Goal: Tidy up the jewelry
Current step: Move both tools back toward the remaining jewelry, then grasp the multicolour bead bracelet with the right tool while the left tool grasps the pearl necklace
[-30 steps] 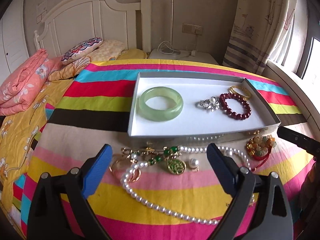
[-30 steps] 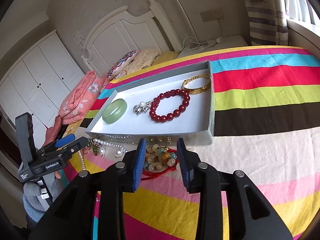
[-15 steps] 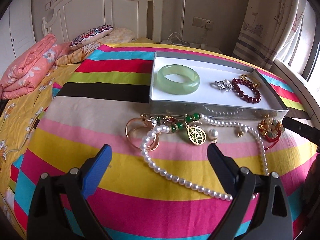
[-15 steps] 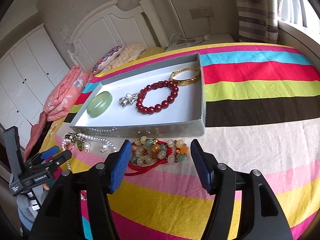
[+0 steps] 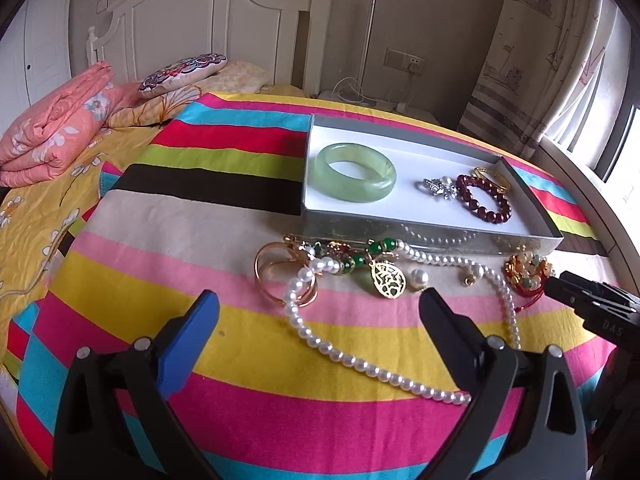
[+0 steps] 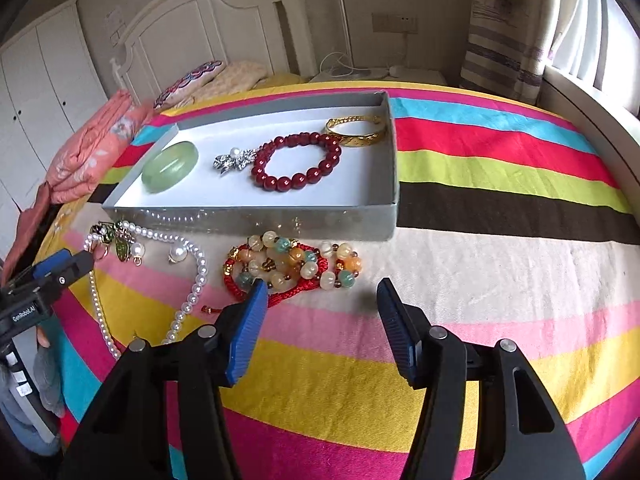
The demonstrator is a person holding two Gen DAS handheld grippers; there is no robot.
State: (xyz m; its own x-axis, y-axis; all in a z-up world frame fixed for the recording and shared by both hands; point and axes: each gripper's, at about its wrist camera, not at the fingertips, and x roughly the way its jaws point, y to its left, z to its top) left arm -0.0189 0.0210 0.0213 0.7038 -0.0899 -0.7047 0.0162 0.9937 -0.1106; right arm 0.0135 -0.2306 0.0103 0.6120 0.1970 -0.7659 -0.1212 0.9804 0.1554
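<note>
A shallow grey box (image 5: 436, 238) (image 6: 256, 220) on the striped bedspread holds a green jade bangle (image 5: 354, 172) (image 6: 170, 167), a silver brooch (image 5: 438, 188) (image 6: 234, 159), a dark red bead bracelet (image 5: 484, 199) (image 6: 296, 162) and a gold bangle (image 6: 356, 131). Loose in front lie a pearl necklace (image 5: 360, 362) (image 6: 192, 292), gold rings (image 5: 280, 276), a green-bead piece with a gold pendant (image 5: 386, 280), and a multicoloured bead bracelet on red cord (image 6: 292, 268) (image 5: 528, 274). My left gripper (image 5: 320, 312) is open above the pearls. My right gripper (image 6: 320, 296) is open just before the multicoloured bracelet.
Folded pink bedding (image 5: 56, 120) and a patterned pillow (image 5: 184, 74) lie at the far left by the white headboard (image 5: 192, 28). A nightstand with cables (image 6: 360, 74) and curtains (image 5: 540, 60) stand behind. The bedspread's right part (image 6: 500, 208) carries nothing.
Both grippers have drawn back from the box. The right jaws have opened wide from nearly shut. The left gripper shifted left, so the box now sits further right in its view.
</note>
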